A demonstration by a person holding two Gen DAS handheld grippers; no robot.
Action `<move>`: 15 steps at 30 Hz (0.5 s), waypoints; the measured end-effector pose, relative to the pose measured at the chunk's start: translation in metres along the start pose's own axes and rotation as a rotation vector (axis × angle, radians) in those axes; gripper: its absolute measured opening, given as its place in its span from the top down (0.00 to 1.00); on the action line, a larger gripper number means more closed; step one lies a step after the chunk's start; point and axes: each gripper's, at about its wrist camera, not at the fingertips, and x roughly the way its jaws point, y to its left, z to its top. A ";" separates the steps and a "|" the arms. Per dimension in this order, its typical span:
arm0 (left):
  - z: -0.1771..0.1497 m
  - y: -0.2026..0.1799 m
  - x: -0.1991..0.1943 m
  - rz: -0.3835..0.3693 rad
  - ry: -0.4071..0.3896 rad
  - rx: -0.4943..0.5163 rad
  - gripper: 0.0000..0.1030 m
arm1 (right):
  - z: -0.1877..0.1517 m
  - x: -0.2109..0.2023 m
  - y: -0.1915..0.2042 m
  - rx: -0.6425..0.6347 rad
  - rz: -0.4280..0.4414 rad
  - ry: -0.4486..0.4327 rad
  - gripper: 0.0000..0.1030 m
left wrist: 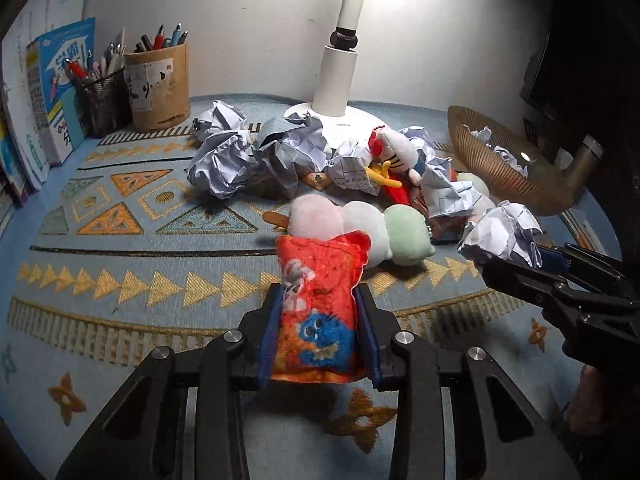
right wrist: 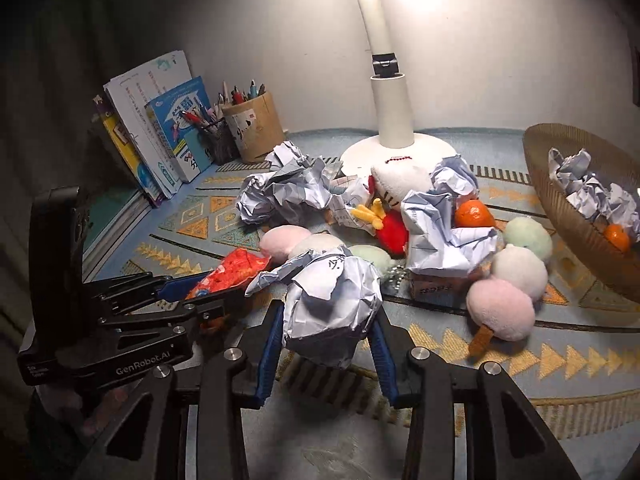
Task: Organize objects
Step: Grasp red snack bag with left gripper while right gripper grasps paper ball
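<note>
Fingers of the left gripper (left wrist: 320, 300) clamp an orange plush packet (left wrist: 318, 320); right gripper (right wrist: 328, 312) fingers squeeze a crumpled paper ball (right wrist: 332, 300). Toy pile (right wrist: 400, 216) at twelve o'clock, basket (right wrist: 560, 200) at two, on the counter (left wrist: 120, 280).

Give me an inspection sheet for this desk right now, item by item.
Surface: patterned blue mat, lamp-lit.
Job's things: crumpled paper balls and plush toys heaped before the lamp base; woven basket at right holds paper and an orange.
Clutter: loose orange, small box under the paper.
Grippers: left gripper shut on orange snack pouch; right gripper shut on paper ball.
Cables: nothing seen.
Surroundings: books, pen holders, wall.
</note>
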 end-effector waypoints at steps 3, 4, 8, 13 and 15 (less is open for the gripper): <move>-0.014 -0.015 -0.008 -0.008 -0.016 -0.062 0.69 | -0.019 -0.025 -0.016 -0.058 -0.046 0.012 0.61; -0.018 -0.021 -0.008 0.003 -0.023 -0.067 0.69 | -0.026 -0.029 -0.022 -0.063 -0.063 0.027 0.61; -0.025 -0.040 -0.003 0.002 -0.041 -0.082 0.69 | -0.048 -0.031 -0.053 0.003 -0.066 0.083 0.61; -0.027 -0.058 0.001 0.041 -0.067 -0.036 0.69 | -0.059 -0.023 -0.067 0.024 -0.081 0.112 0.61; -0.028 -0.059 0.002 0.056 -0.062 -0.028 0.69 | -0.062 -0.020 -0.072 0.049 -0.061 0.124 0.60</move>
